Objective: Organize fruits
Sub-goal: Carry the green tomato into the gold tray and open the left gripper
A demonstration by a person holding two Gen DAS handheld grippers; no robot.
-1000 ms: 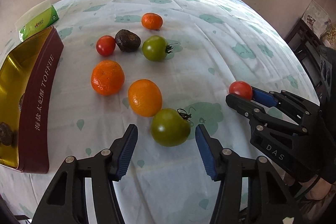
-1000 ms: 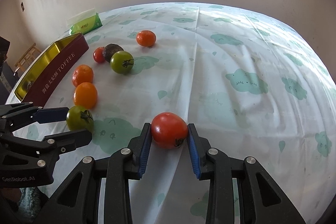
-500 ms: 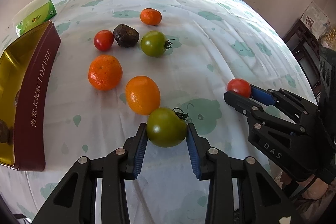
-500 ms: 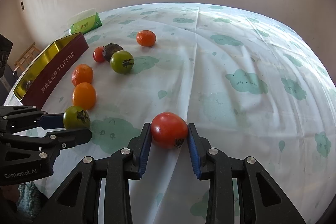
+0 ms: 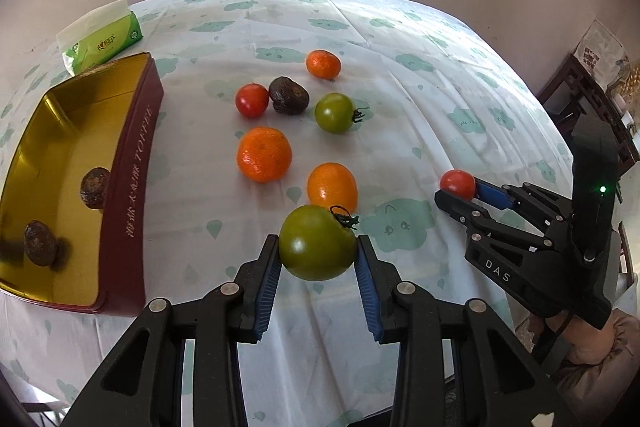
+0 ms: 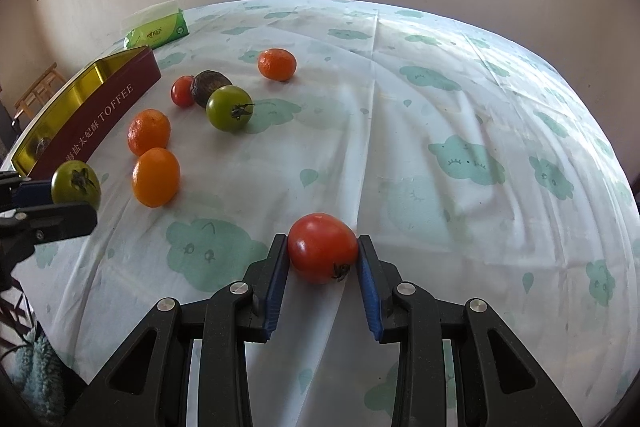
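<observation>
My left gripper [image 5: 317, 259] is shut on a green tomato [image 5: 316, 242] and holds it just above the cloth, in front of an orange [image 5: 332, 187]. The same green tomato [image 6: 76, 182] shows at the left of the right wrist view. My right gripper [image 6: 322, 255] is shut on a red tomato [image 6: 322, 247] near the table's front edge; it appears at the right of the left wrist view [image 5: 458, 183]. Loose on the cloth lie a mandarin [image 5: 264, 154], a second green tomato [image 5: 335, 113], a small red tomato [image 5: 252, 100], a dark brown fruit [image 5: 289, 95] and a far mandarin [image 5: 323, 64].
An open gold-lined tin [image 5: 136, 163] marked TOFFEE stands at the left with two dark brown fruits [image 5: 95, 187] inside. A green tissue pack [image 5: 102, 43] lies behind it. The table [image 5: 420, 75] wears a cloud-print cloth, with dark furniture [image 5: 588, 95] beyond its right edge.
My left gripper closed on the near green tomato, then lifted it off the cloth and drew back, so more of the tin shows. The right gripper kept still with its red tomato.
</observation>
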